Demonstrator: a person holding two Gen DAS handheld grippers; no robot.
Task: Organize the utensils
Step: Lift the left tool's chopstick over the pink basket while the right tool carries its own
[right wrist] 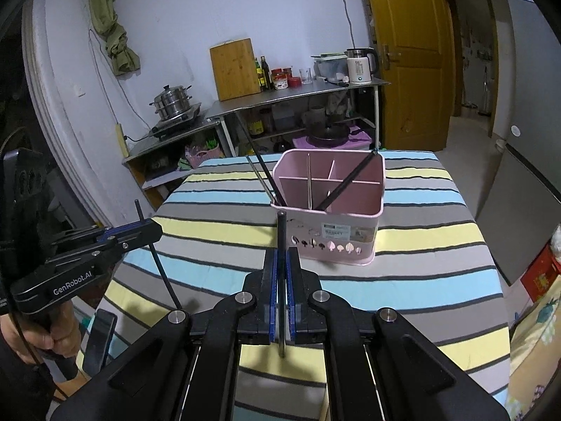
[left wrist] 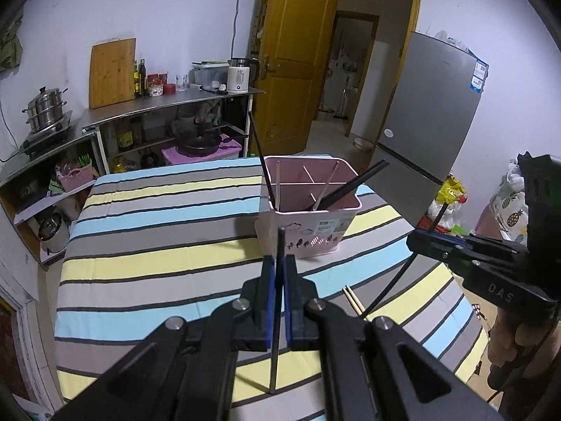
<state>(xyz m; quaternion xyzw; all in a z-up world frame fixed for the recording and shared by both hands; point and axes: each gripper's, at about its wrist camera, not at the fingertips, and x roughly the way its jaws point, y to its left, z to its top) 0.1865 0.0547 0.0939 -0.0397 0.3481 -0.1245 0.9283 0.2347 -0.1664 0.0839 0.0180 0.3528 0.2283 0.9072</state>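
A pink utensil basket with compartments stands on the striped table; it also shows in the right wrist view. It holds black and wooden chopsticks. My left gripper is shut on a black chopstick, held upright in front of the basket. My right gripper is shut on another black chopstick, also upright before the basket. The right gripper appears in the left wrist view and the left gripper in the right wrist view. A pair of wooden chopsticks lies on the table.
The striped tablecloth covers the table. A metal counter with pots, bottles, kettle and cutting board lines the far wall. A grey fridge stands at the right, beside an open yellow door.
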